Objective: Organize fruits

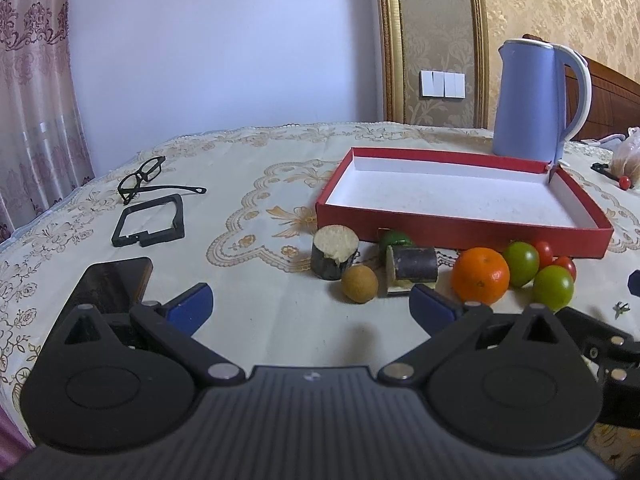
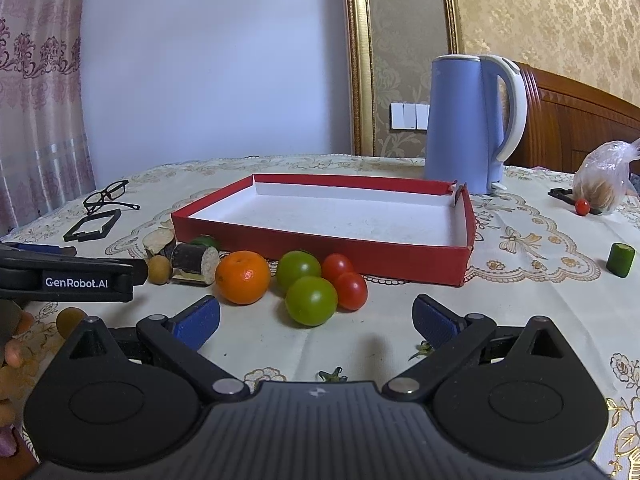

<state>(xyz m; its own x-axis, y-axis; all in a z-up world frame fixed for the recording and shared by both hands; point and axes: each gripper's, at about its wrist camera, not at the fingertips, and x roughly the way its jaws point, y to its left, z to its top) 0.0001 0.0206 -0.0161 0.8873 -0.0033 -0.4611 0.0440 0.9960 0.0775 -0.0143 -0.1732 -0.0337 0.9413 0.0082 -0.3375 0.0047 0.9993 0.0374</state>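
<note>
A shallow red box (image 1: pixel 460 227) (image 2: pixel 320 250) with a white inside stands empty on the table. In front of it lie an orange (image 1: pixel 480 275) (image 2: pixel 243 277), two green tomatoes (image 2: pixel 311 300) (image 1: pixel 553 287), two red cherry tomatoes (image 2: pixel 351 290), a small brown round fruit (image 1: pixel 359 283) (image 2: pixel 159 269) and two dark sugarcane pieces (image 1: pixel 334 251) (image 2: pixel 195 259). My left gripper (image 1: pixel 312 306) is open and empty, just short of the brown fruit. My right gripper (image 2: pixel 316 320) is open and empty, just short of the green tomatoes.
A blue kettle (image 1: pixel 536 100) (image 2: pixel 472 124) stands behind the box. Glasses (image 1: pixel 148 178), a black frame (image 1: pixel 150 222) and a phone (image 1: pixel 112 284) lie at the left. A plastic bag (image 2: pixel 604 178), a red tomato (image 2: pixel 582 207) and a green piece (image 2: pixel 620 259) lie at the right.
</note>
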